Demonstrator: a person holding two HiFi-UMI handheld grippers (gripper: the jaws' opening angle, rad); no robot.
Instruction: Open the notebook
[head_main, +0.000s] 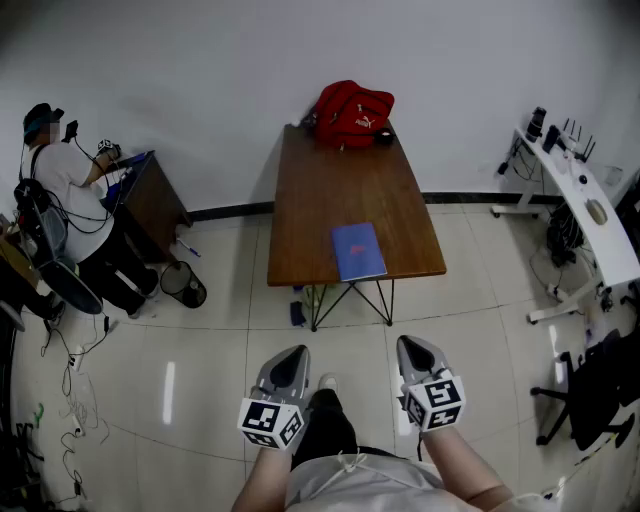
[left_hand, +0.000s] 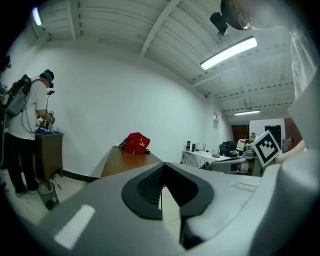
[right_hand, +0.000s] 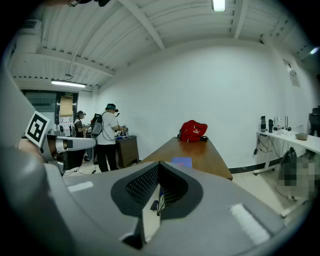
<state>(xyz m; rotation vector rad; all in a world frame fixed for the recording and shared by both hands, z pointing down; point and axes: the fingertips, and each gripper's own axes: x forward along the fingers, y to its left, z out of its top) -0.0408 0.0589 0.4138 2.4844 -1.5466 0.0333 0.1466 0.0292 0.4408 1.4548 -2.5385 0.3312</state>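
One flat blue notebook (head_main: 358, 251) lies closed on the long brown wooden tabletop (head_main: 320, 200), at its 6 o'clock end and a little toward 5 o'clock, close to the near edge. Its cover carries a small reddish mark too small to read. One red fabric backpack (head_main: 352, 113) sits at the tabletop's 12 o'clock end, with white lettering that looks like "PUMA". Two grey grippers hang over the tiled floor (head_main: 200, 370) at 6 o'clock, well apart from the tabletop. The left gripper (head_main: 292, 352) and the right gripper (head_main: 412, 345) each bear one black-and-white marker cube (head_main: 272, 422). Both have their jaws clenched tip to tip, with nothing between them. At 9 o'clock one person (head_main: 70, 200) stands by a dark cabinet (head_main: 155, 200). One white desk (head_main: 600, 225) stands at 3 o'clock.
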